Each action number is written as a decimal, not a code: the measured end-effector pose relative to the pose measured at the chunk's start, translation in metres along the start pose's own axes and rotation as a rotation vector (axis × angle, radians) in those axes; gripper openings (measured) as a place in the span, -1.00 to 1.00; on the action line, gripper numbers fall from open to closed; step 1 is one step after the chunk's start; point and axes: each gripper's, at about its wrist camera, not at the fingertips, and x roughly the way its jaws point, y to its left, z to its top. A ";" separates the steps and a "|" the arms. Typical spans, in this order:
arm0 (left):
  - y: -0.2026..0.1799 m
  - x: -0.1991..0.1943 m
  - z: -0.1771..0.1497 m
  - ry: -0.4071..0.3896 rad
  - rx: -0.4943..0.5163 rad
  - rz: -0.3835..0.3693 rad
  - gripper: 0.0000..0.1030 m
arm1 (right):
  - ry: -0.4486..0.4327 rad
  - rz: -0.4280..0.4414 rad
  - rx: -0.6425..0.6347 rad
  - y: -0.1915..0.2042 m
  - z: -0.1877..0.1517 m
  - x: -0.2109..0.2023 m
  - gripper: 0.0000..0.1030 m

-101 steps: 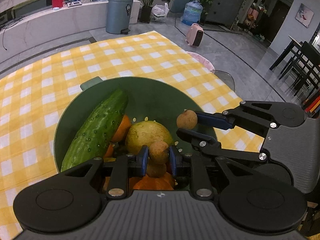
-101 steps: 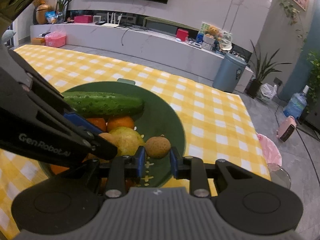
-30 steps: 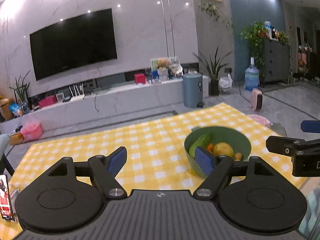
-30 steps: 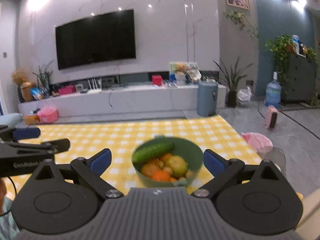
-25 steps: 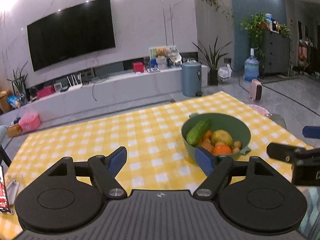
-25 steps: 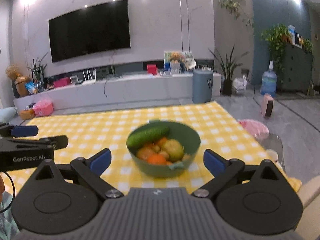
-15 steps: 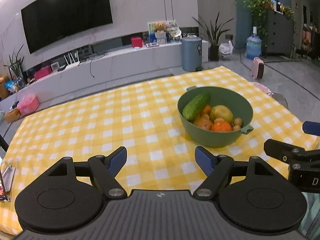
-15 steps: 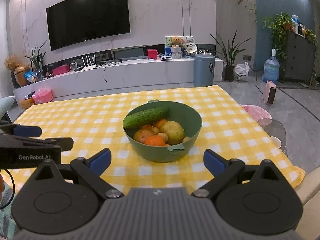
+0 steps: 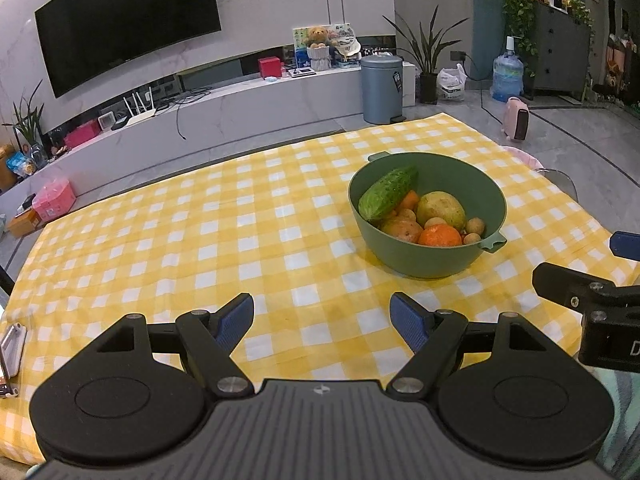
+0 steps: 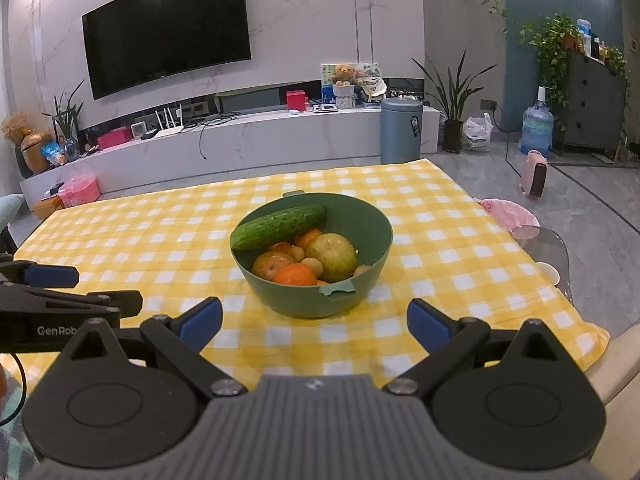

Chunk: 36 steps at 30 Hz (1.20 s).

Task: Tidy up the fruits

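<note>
While nothing is gripped, little can go wrong at once, yet a careless reach back toward the bowl (image 10: 376, 280) could nudge it across the cloth (image 10: 160, 240), since it stands free on smooth fabric near the worktop's right edge. Could also tip out the cucumber (image 10: 280, 222), which lies propped high across the pile with one end against the rim and looks the least settled piece. Would likewise risk rolling the small brown fruits (image 9: 475, 225) at the near rim over the lip if the heap is jostled. Left gripper (image 9: 322, 322): fingers spread wide, released, holding nothing, low over bare cloth and well short of the bowl. Right gripper (image 10: 314, 318): fingers likewise splayed and empty, just short of the bowl's near handle tab (image 10: 338, 289). Bowl: deep, green, matte, with a small tab on the near and far sides, standing upright on yellow-and-white check. Inside, heaped close together: a bumpy dark green cucumber on top at the back left, a large yellow-green round fruit (image 10: 331, 257) at the right, an orange (image 10: 295, 275) at the front, a mottled brownish fruit (image 10: 272, 264) beside it, more orange pieces underneath, and several small tan rounds tucked in the gaps. Appears fully gathered, with no loose fruit visible on the cloth in either view.
</note>
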 end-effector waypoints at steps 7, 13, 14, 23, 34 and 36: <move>0.001 0.000 -0.001 0.006 -0.004 -0.003 0.77 | -0.004 -0.008 -0.013 0.004 -0.001 -0.001 0.86; 0.003 0.001 -0.003 0.007 -0.016 -0.007 0.77 | 0.002 -0.008 -0.027 0.008 -0.001 0.000 0.86; 0.003 0.001 -0.004 0.007 -0.018 -0.009 0.77 | 0.000 -0.008 -0.028 0.008 0.000 0.000 0.86; 0.005 0.001 -0.004 0.019 -0.023 -0.013 0.77 | 0.007 -0.008 -0.027 0.009 -0.001 0.001 0.86; 0.002 -0.004 -0.007 0.017 -0.016 -0.019 0.77 | 0.009 -0.001 -0.022 0.009 -0.003 0.000 0.87; 0.002 -0.004 -0.006 0.018 -0.017 -0.018 0.77 | 0.008 -0.001 -0.020 0.009 -0.003 0.000 0.87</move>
